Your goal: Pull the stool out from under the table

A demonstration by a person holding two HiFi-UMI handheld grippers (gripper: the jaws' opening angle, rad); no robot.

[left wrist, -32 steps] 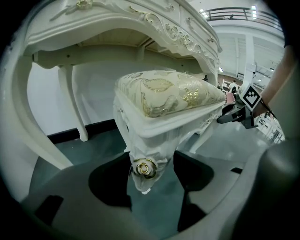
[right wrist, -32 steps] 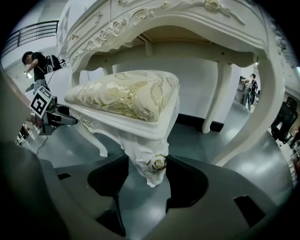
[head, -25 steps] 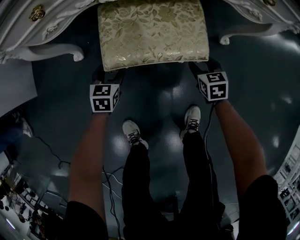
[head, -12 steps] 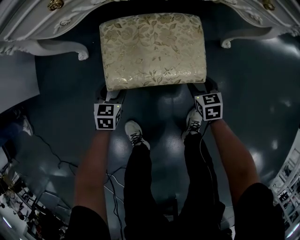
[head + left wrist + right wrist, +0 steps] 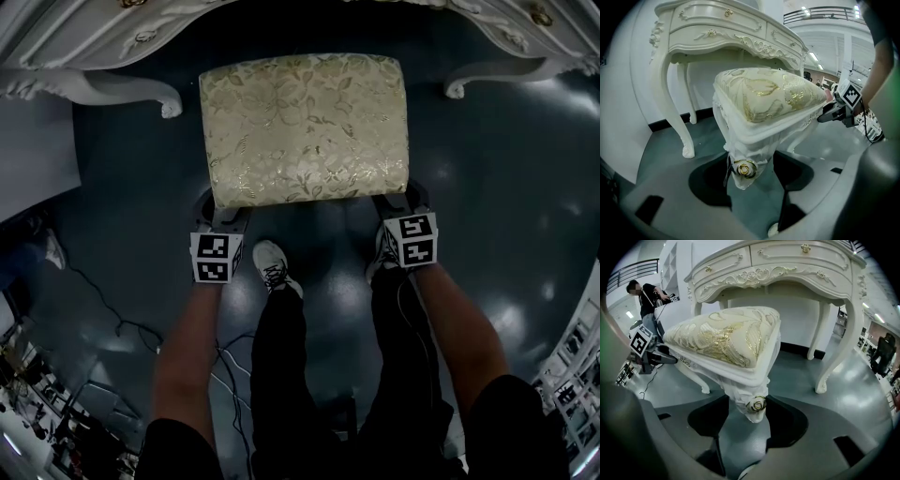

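Together, left tool (image 5: pixel 749 169) and right tool (image 5: pixel 748 409) grip the stool's (image 5: pixel 305 127) corners.

You've one stool (image 5: pixel 305 127), one table (image 5: pixel 56 42) behind the stool, two grippers at the stool's near corners, left gripper (image 5: pixel 223 214) and right gripper (image 5: pixel 398 201), two shoes (image 5: pixel 272 264) before the stool.

Both arms reach forward and down, roughly parallel; the left forearm (image 5: pixel 190 347) and right forearm (image 5: pixel 450 323) are bare below dark sleeves. The left gripper (image 5: pixel 225 214) has its jaws pressed on either side of the stool (image 5: pixel 305 127) at its near-left corner. The right gripper (image 5: pixel 398 201) is clamped likewise on the near-right corner. Marker cubes face up. Feet are planted between the arms.
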